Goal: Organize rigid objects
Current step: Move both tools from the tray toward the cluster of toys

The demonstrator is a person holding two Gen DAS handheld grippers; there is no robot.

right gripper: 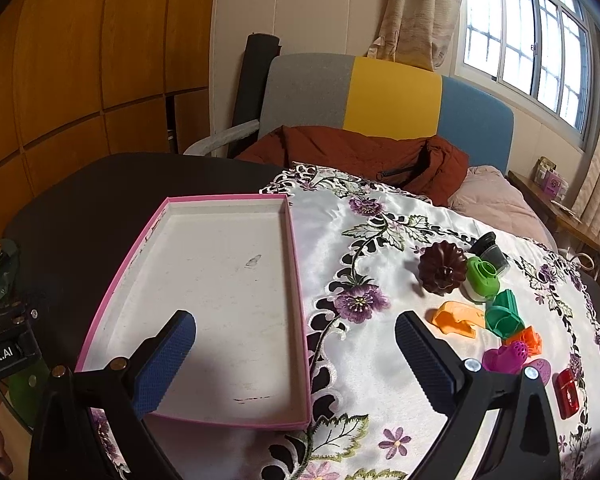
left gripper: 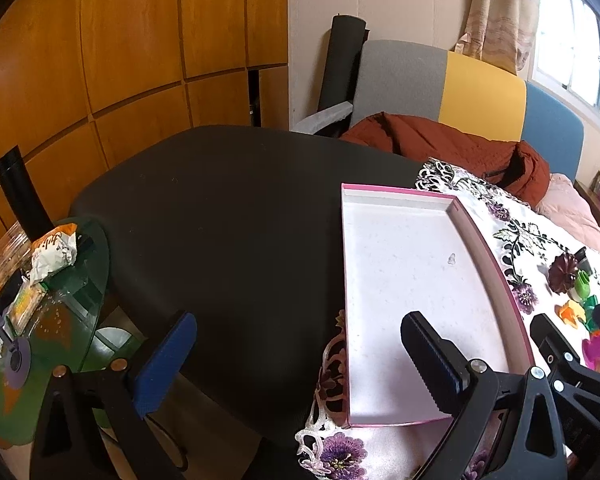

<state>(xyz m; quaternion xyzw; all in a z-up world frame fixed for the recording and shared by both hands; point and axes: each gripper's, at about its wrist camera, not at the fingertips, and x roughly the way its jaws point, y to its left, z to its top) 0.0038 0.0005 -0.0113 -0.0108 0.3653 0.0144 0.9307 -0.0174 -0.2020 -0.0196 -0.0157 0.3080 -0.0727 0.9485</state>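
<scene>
Since both the left gripper and right gripper hang wide apart holding nothing, I'd guess sorting hasn't started, so next is grabbing the orange piece for the pink tray.

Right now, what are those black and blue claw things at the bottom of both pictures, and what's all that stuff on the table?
Those claws are tools a person holds, one in each hand. Each has a camera looking out along its two fingers. One picture comes from the left hand-held gripper, the other from the right hand-held gripper. Both are open and hold nothing. On the table lies a flowery cloth with an empty pink box and small toys: a brown flower-shaped mould, an orange piece, a green piece.
</scene>
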